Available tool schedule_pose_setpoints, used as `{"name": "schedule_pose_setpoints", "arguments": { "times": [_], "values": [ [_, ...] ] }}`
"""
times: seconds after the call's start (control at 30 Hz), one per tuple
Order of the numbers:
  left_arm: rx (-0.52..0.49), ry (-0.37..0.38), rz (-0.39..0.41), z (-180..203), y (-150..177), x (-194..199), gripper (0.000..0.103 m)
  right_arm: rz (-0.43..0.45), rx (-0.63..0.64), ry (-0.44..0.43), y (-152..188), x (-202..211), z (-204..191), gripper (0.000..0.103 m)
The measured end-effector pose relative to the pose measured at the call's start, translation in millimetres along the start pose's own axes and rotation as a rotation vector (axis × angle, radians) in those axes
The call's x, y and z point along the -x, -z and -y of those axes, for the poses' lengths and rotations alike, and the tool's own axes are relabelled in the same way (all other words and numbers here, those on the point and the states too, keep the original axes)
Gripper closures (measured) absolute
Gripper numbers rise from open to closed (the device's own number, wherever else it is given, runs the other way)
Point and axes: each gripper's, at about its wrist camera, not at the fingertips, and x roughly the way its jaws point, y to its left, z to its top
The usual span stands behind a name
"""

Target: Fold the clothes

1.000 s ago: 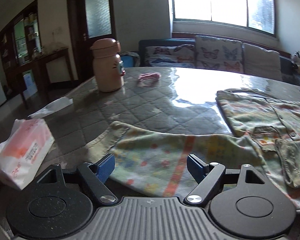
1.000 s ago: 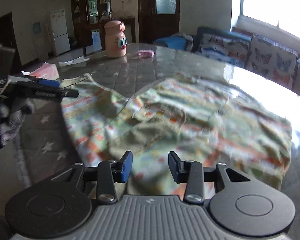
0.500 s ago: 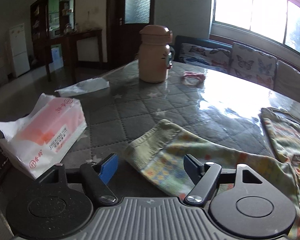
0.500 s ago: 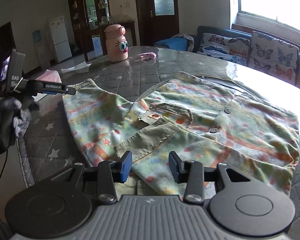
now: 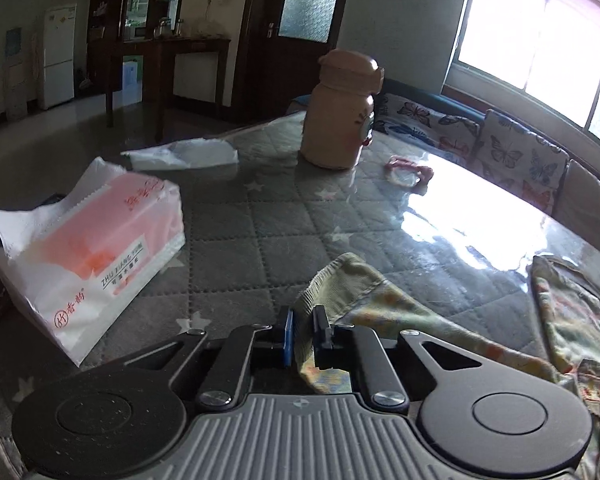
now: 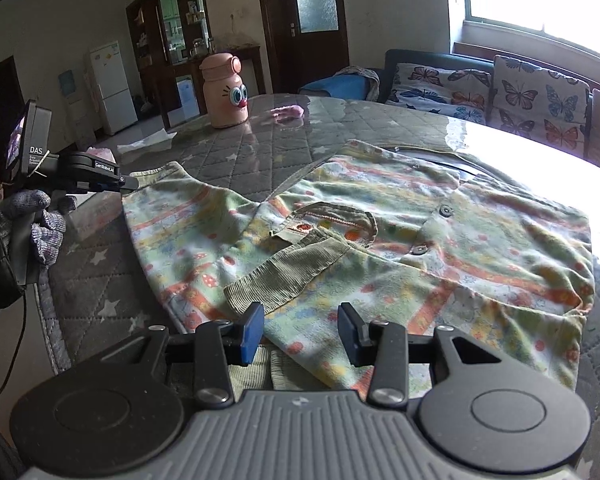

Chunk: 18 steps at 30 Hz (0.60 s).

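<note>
A small patterned green, yellow and orange shirt [image 6: 400, 240] lies spread on the quilted table, front up, with buttons and a corduroy pocket flap. Its left sleeve [image 5: 364, 292] stretches out to the left. My left gripper [image 5: 303, 334] is shut on the sleeve's cuff end, and it also shows in the right wrist view [image 6: 112, 178] at the sleeve tip. My right gripper [image 6: 300, 326] is open just above the shirt's near hem, with fabric between and below its fingers.
A pink tissue pack [image 5: 88, 256] lies left of the sleeve. A peach cartoon-face bottle [image 6: 222, 90] and a small pink item [image 6: 286, 112] stand farther back. A white paper [image 5: 184, 154] lies near the far table edge. A butterfly-cushion sofa [image 6: 500, 92] runs behind the table.
My left gripper moved left along the sleeve to its cuff and closed on it. My right gripper stayed open at the shirt's near hem.
</note>
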Motion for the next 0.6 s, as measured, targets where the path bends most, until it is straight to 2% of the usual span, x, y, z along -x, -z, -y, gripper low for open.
{"name": "schedule_pose_setpoints", "arguments": {
  "times": [0.23, 0.6],
  "values": [
    [-0.081, 0.188, 0.051, 53, -6, 38, 0.093, 0.047, -0.086, 0.026, -2, 19, 33, 0.062],
    [-0.279, 0.593, -0.076, 170, 29, 58, 0.093, 0.13, -0.274, 0.149, 9, 56, 97, 0.062]
  ]
}}
